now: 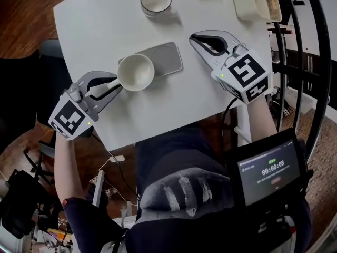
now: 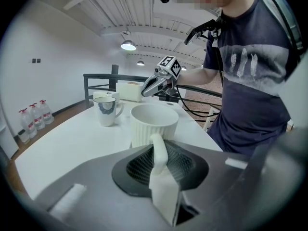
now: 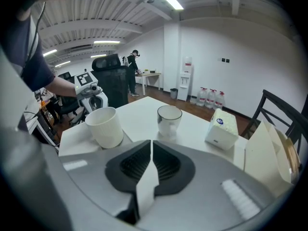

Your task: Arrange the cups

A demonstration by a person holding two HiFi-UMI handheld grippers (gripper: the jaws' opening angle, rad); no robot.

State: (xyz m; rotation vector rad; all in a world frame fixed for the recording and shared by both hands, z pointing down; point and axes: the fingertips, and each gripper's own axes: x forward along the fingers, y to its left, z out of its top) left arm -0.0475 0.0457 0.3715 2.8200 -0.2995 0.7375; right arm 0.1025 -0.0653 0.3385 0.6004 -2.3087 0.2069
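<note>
A white table (image 1: pixel 105 25) fills the upper half of the head view, and below it the person's dark printed shirt (image 1: pixel 179 194) takes up the lower middle of the frame. A dark screen (image 1: pixel 268 173) showing a row of digits sits at the lower right. The right gripper (image 1: pixel 202 38) hangs over the table in the upper right. Its jaws are pressed together with nothing between them, as the right gripper view makes plain. The left gripper (image 1: pixel 113 84) reaches in from the left edge of the table. Its jaws are clamped on the handle of the ribbed white cup (image 1: pixel 136 71), and in the left gripper view that handle rises straight up between the two pads. A flat grey tray (image 1: pixel 166 57) lies near the centre of the table, angled slightly. The ribbed white cup covers the tray's left end, just left of frame centre. A second cup (image 1: pixel 156 0), white with a dark rim, stands on bare table at the top centre, well apart from the tray and both grippers. In the right gripper view a small white tissue box (image 3: pixel 222 126) lies to the right of that cup.
</note>
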